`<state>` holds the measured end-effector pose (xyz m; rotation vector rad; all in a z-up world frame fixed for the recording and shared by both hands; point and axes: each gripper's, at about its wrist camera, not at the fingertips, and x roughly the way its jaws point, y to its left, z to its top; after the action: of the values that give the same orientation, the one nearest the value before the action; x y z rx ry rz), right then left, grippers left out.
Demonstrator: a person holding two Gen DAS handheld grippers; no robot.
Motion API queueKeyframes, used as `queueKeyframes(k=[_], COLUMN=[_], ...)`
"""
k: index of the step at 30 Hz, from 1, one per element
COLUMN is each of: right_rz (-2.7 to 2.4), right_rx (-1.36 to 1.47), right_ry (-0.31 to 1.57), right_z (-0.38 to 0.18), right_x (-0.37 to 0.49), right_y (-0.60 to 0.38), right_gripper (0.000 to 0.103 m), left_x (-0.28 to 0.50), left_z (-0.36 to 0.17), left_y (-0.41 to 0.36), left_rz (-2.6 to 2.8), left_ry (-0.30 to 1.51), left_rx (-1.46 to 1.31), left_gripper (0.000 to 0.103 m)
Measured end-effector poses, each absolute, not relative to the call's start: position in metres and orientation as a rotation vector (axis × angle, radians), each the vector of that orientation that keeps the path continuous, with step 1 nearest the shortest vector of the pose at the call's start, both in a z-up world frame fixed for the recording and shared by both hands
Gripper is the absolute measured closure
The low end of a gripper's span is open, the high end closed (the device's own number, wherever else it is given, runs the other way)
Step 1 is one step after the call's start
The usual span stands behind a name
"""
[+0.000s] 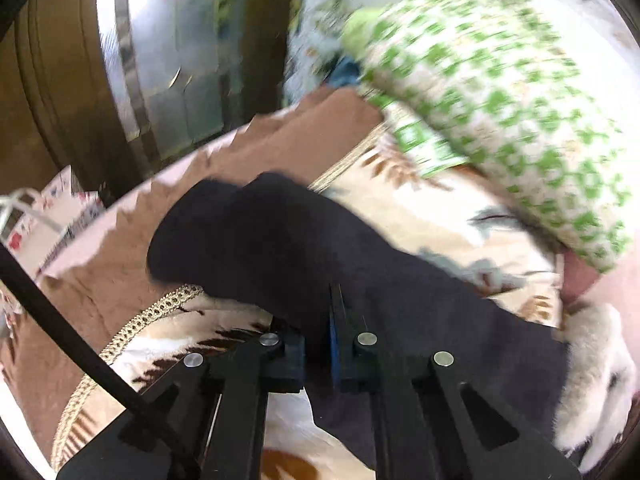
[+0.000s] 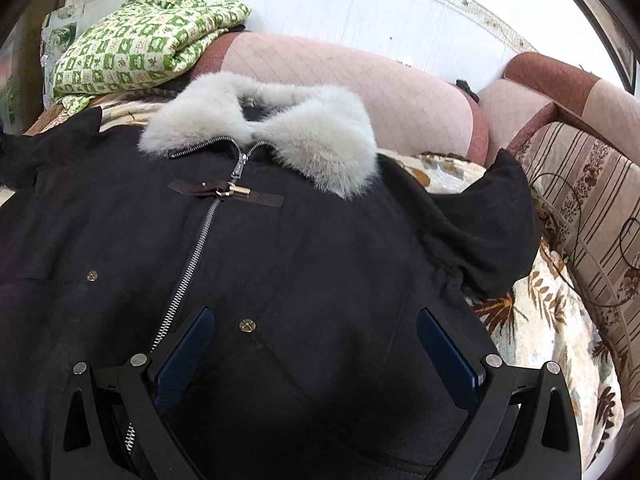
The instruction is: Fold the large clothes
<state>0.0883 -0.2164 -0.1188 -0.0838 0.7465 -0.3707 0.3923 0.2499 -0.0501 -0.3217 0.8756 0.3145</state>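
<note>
Black zip-front coat (image 2: 280, 260) with its grey fur collar (image 2: 260, 120) lies spread on the leaf-print sofa cover (image 2: 540, 312). Left gripper (image 1: 335, 320), clamped on the sleeve beside the collar, may lose it; right gripper (image 2: 316, 354) hovers spread apart.

One dark coat (image 2: 280, 240) with one pale fur collar (image 2: 260, 124), one zip (image 2: 192, 256) and one strap buckle (image 2: 226, 192). Two brass snaps (image 2: 246, 325) show. One green-patterned quilt (image 2: 148, 44) lies at eleven o'clock. Two pink back cushions (image 2: 360, 92), possibly more beyond the view's edge.
</note>
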Motion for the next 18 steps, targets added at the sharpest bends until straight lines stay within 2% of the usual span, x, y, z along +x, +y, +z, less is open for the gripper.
queueKeyframes(k=[5,9,14,18], right_rz=[-0.358,-0.357,-0.358,-0.370], right_rx=[-0.089,-0.075,-0.001,0.070], right_ry=[0.677,0.641,0.646,0.662], right_z=[-0.103,-0.093,-0.090,-0.090], right_x=[0.079,0.074,0.073,0.072], right_y=[-0.212,-0.213,-0.227,-0.243], right_gripper=[0.001,0.001,0.001,0.001], left_x=[0.363,0.339,0.314,0.301], left_z=[-0.012,-0.005,-0.029,-0.072], left_y=[0.188,0.132,0.063,0.012], left_rz=[0.174,0.026,-0.143,-0.211], left_ry=[0.811,0.815,0.883,0.969], left_rx=[-0.244,-0.213,-0.193,-0.146], left_gripper=[0.096,0.096,0.096,0.096])
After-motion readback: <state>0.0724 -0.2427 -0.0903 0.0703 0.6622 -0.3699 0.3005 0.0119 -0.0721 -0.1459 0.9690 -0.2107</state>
